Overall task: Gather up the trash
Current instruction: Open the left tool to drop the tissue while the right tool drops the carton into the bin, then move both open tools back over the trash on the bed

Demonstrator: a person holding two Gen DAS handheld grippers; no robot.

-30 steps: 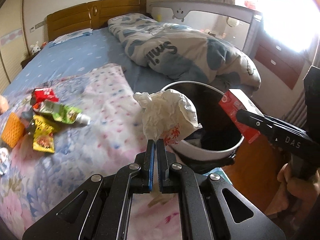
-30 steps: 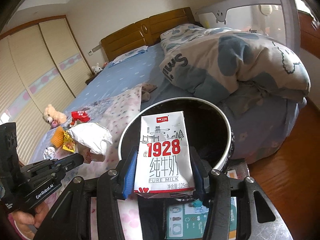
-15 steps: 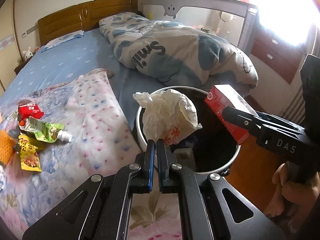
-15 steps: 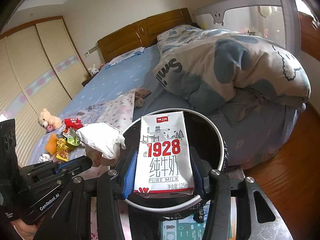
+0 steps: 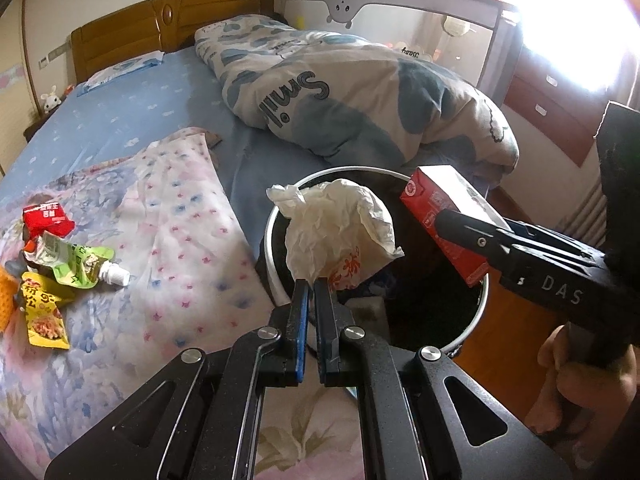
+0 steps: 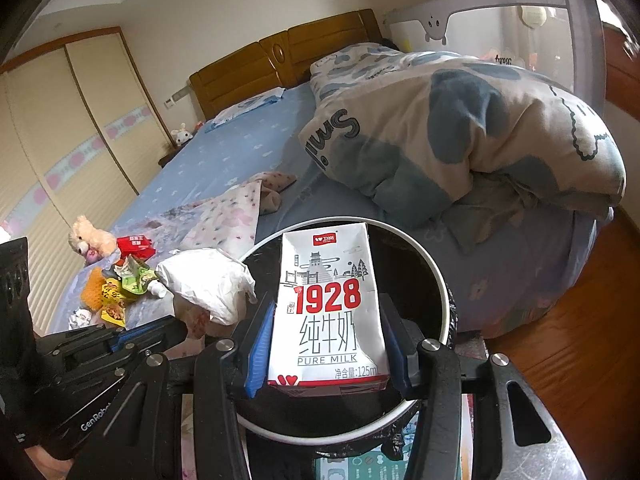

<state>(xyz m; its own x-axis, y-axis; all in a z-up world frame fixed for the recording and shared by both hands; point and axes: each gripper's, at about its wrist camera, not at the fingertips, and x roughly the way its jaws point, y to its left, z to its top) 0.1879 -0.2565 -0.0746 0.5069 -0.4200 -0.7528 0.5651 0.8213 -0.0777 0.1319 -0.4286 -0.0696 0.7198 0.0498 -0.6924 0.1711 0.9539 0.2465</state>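
My left gripper [image 5: 311,286] is shut on a crumpled white paper bag [image 5: 340,232] and holds it over the near-left rim of the round black trash bin [image 5: 276,280]. My right gripper [image 6: 326,316] is shut on a small white and red milk carton [image 6: 326,308] marked 1928 and holds it above the bin's opening [image 6: 440,296]. In the left wrist view the carton [image 5: 444,216] hangs over the bin's right side. In the right wrist view the paper bag [image 6: 204,284] sits left of the carton.
Several snack wrappers lie on the floral sheet at the left: a red packet [image 5: 46,216], a green pouch [image 5: 72,264], a yellow packet [image 5: 44,316]. A rolled blue and white duvet [image 5: 360,96] lies behind the bin. A teddy bear [image 6: 88,236] sits beside the wrappers. Wooden floor [image 6: 580,340] lies to the right.
Both grippers have moved further over the bin with their loads. The bin now sits lower and more centred under the carton and the paper bag.
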